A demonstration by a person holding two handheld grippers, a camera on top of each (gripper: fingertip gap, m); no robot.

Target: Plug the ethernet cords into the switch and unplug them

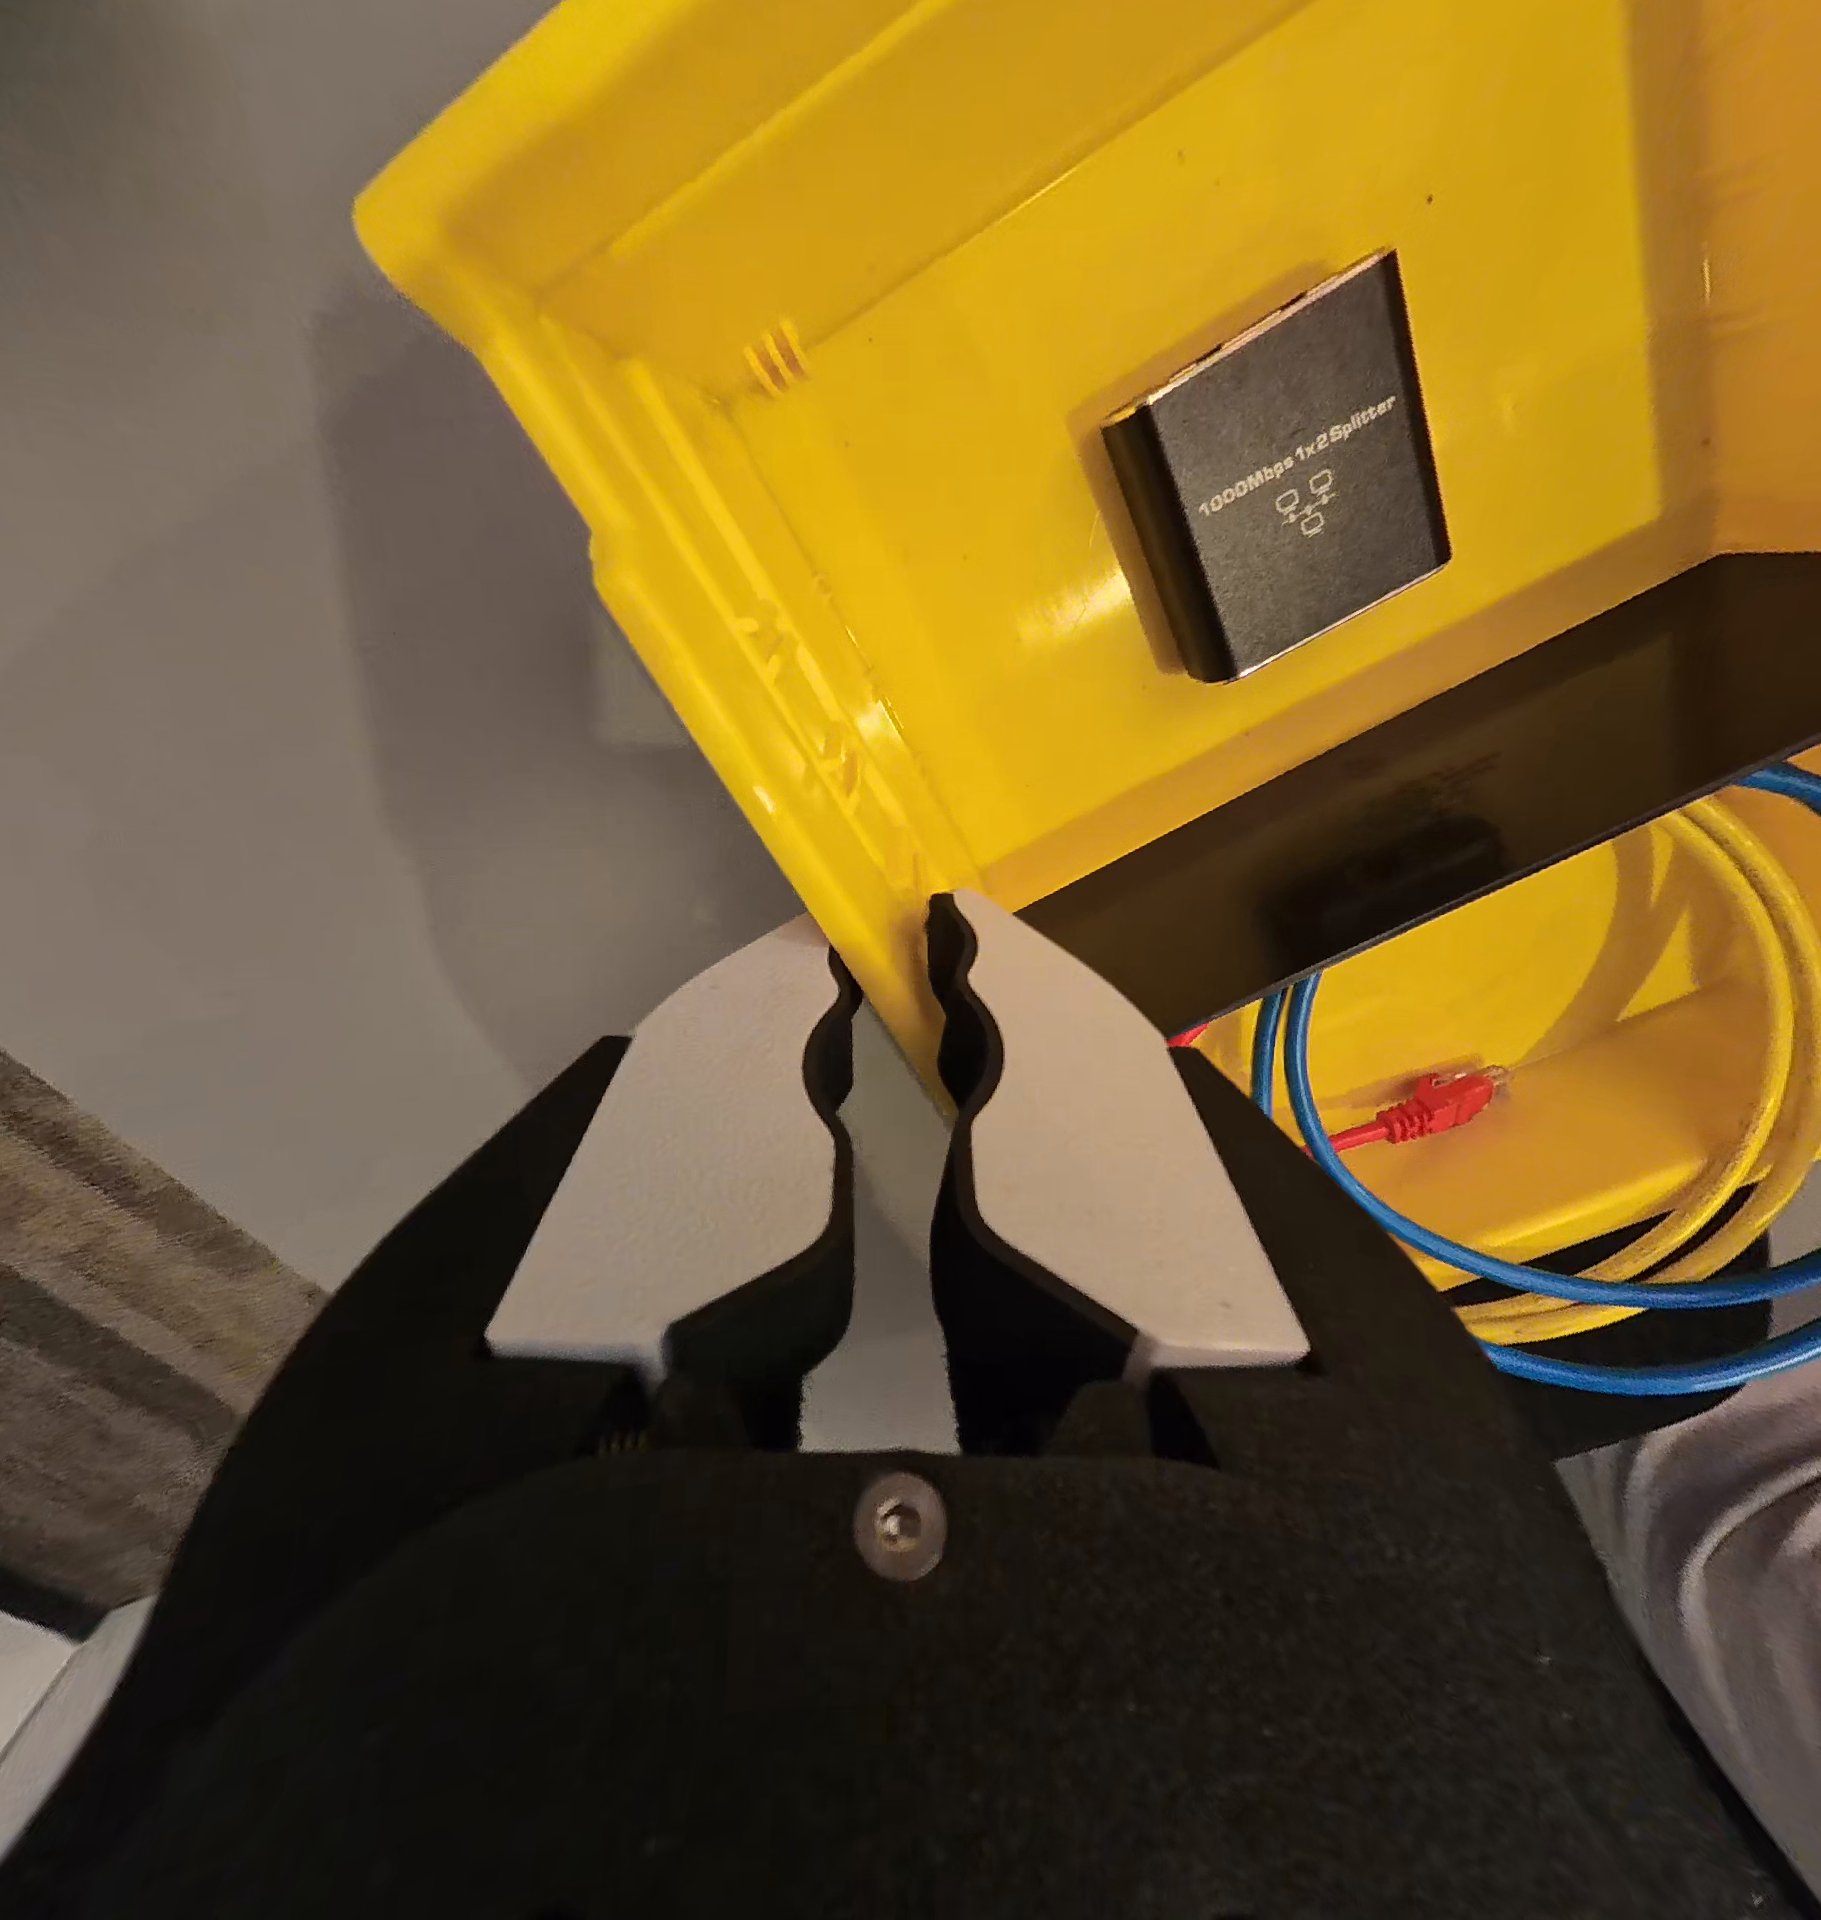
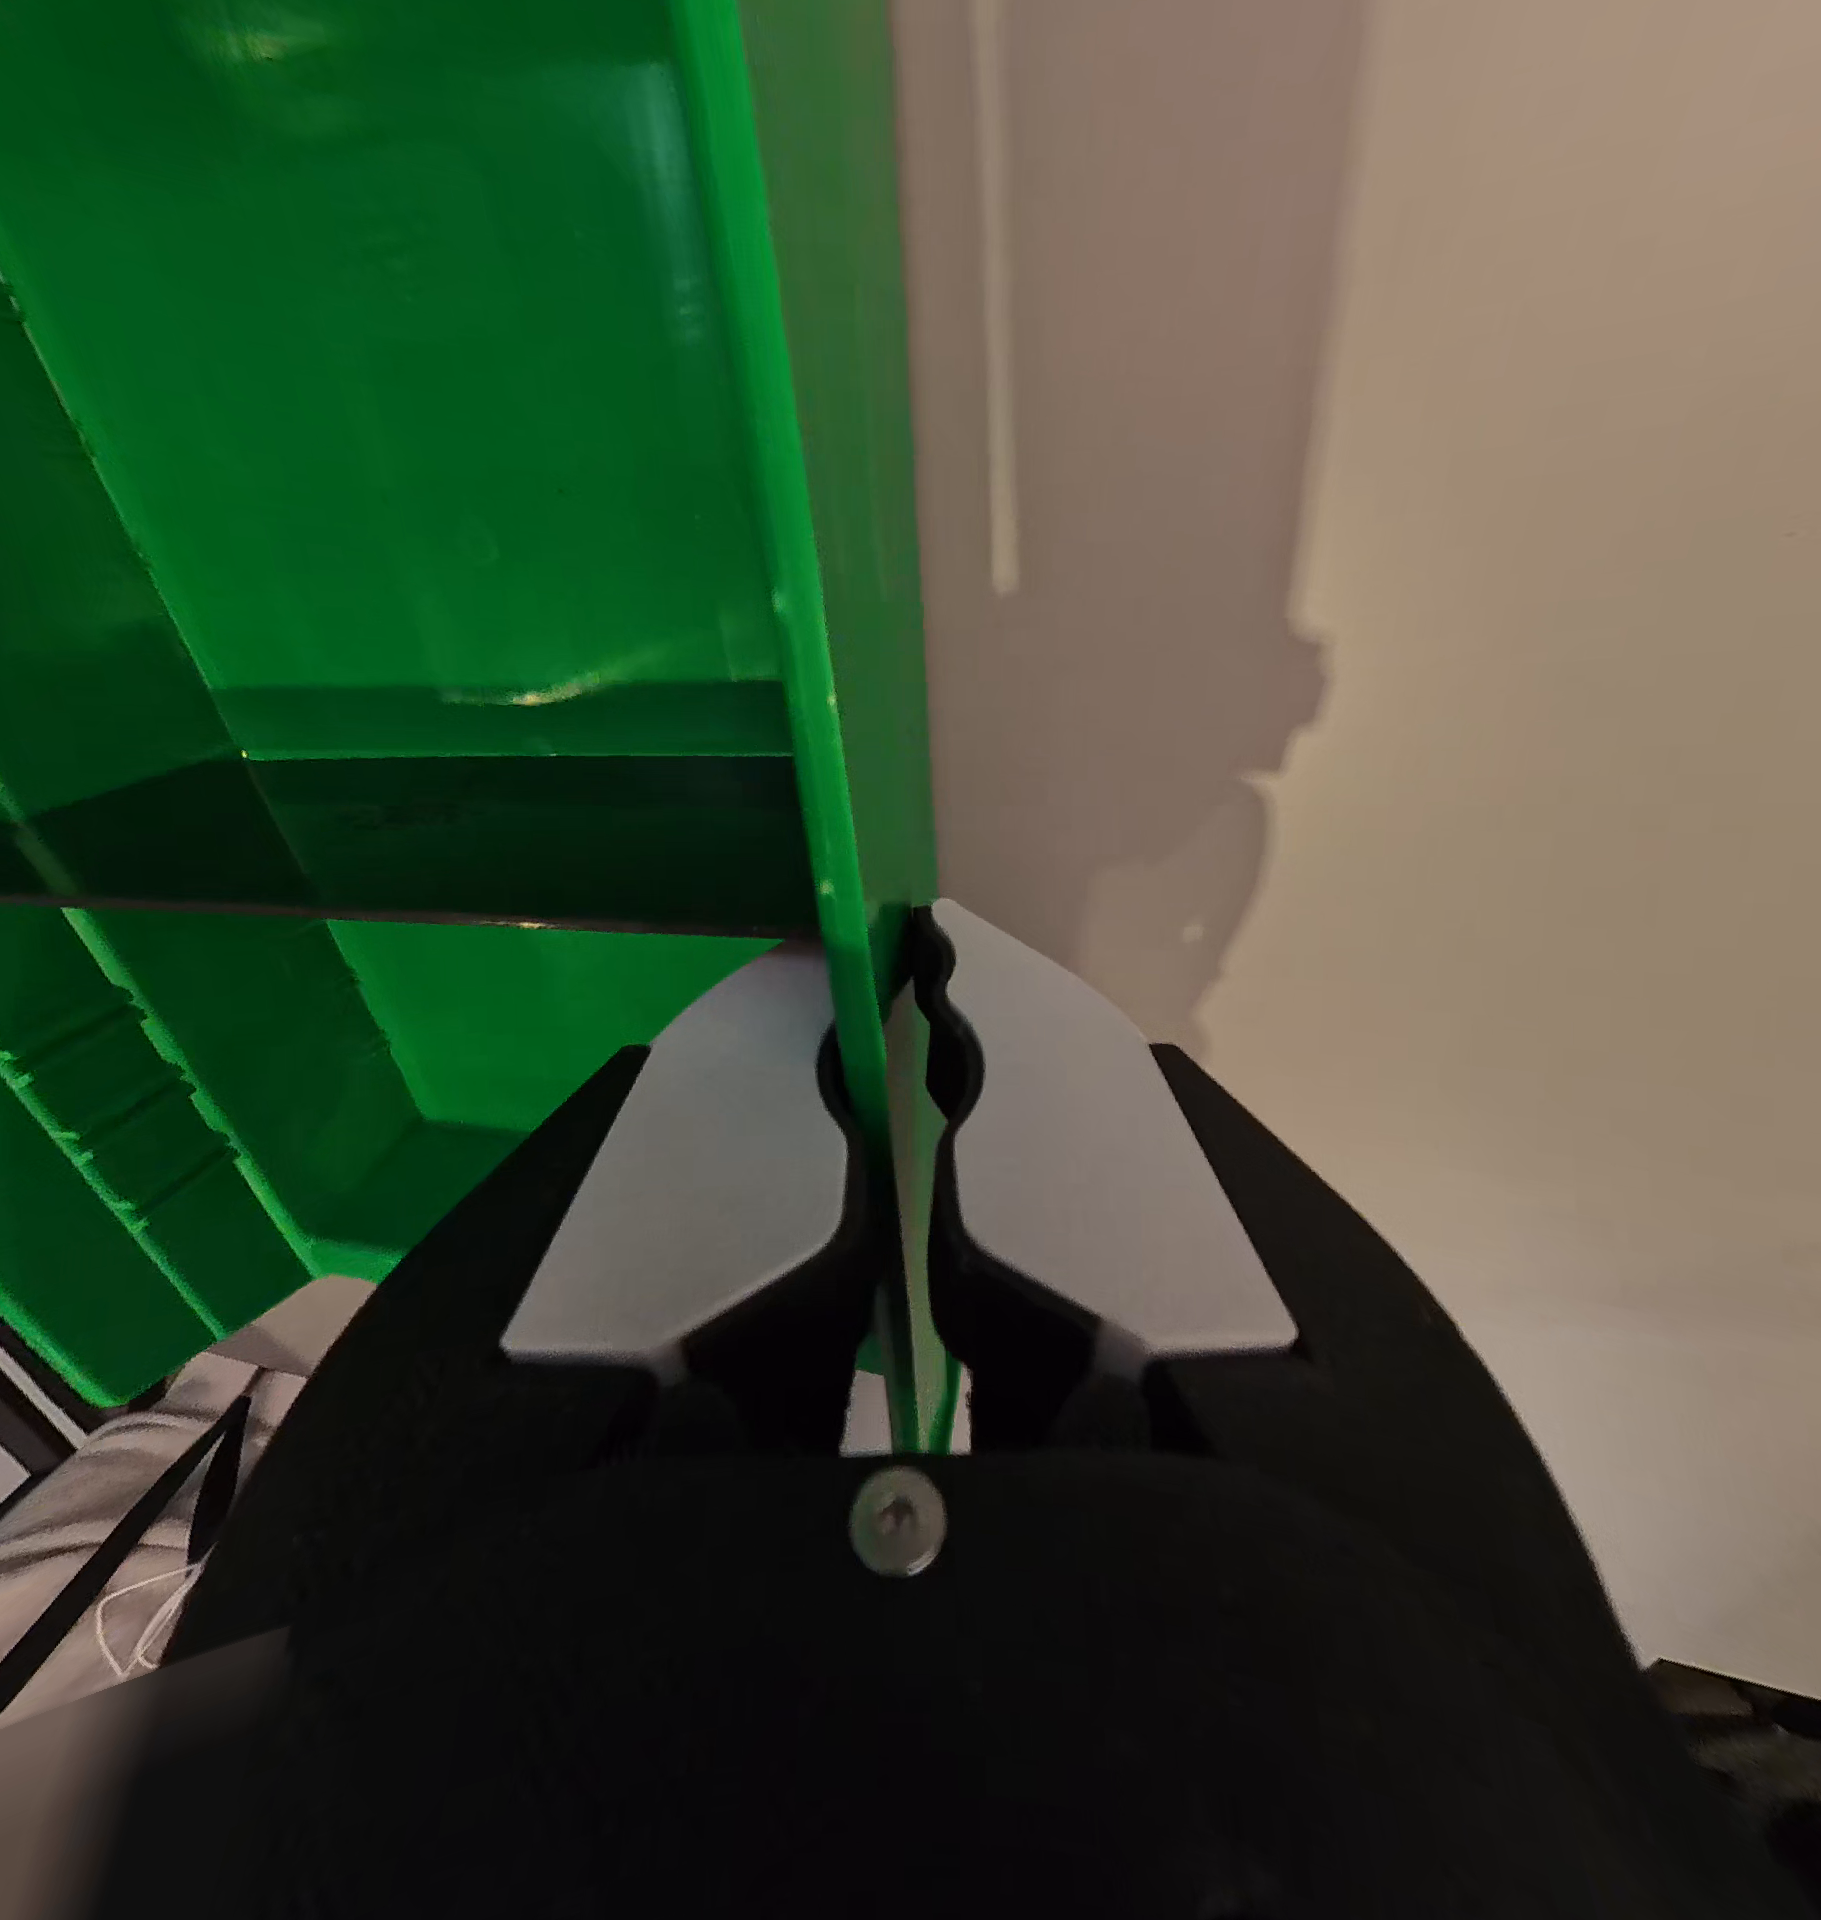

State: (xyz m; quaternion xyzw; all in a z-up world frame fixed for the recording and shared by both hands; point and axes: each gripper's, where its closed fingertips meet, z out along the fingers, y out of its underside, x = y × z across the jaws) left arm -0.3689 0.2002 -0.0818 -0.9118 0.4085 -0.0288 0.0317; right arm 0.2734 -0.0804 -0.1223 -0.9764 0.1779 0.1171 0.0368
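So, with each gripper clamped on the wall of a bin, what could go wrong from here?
1. The yellow bin looks tilted; the loose black splitter may slide, and the blue cable and yellow cable may shift.
2. The left gripper pinches only a thin corner of the wall, so it may slip.
3. The right gripper holds the green bin by a thin edge; the bin may twist.

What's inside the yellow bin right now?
In the yellow bin: a small black adapter box in the far section; blue cable, yellow cable and a red plug in the near one. A black divider hides what lies beneath it.
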